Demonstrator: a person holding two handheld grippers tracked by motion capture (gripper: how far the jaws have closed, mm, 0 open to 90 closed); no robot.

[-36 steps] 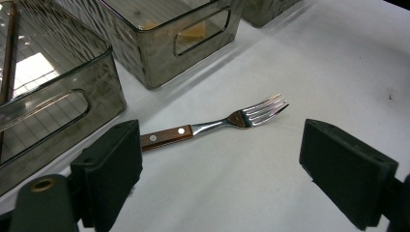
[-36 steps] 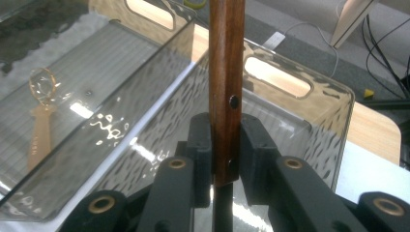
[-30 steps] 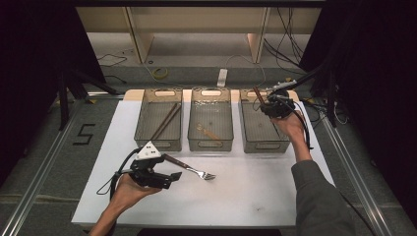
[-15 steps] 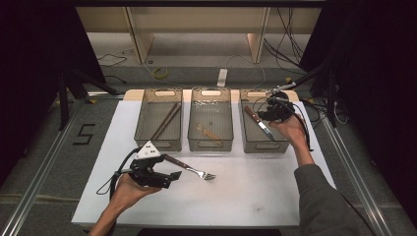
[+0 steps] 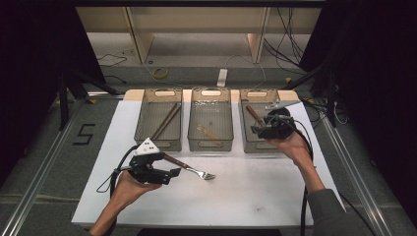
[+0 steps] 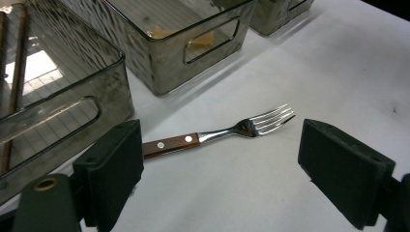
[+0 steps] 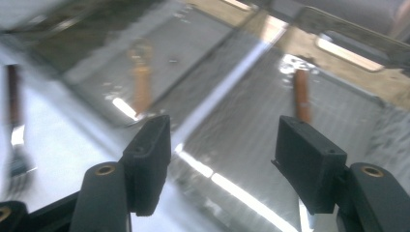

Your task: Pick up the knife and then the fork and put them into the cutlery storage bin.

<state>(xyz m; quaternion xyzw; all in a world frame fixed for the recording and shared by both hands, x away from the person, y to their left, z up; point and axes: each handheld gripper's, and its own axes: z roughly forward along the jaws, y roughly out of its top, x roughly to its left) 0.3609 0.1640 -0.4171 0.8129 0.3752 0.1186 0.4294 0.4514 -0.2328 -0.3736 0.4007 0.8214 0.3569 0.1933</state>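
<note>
A fork (image 5: 191,169) with a wooden handle lies on the white table (image 5: 255,196) in front of the left bin (image 5: 142,129). My left gripper (image 5: 169,175) is held low just left of the fork, open. In the left gripper view the fork (image 6: 217,133) lies beyond the spread jaws, its handle end hidden behind the left one. My right gripper (image 5: 256,130) hovers open over the near half of the right bin (image 5: 245,142), where a brown-handled knife (image 5: 253,116) lies. The right gripper view shows that handle (image 7: 302,94) ahead of the empty gripper (image 7: 222,154).
Three clear bins stand in a row at the table's back. The left bin holds two dark sticks (image 5: 165,120); the middle bin (image 5: 193,132) holds a wooden utensil (image 5: 209,132). Cables trail from both grippers. Shelving and cables lie beyond the table's far edge.
The right gripper has drawn back from the far end of the right bin toward its near end, and the knife now lies in that bin. The left gripper and fork have stayed put.
</note>
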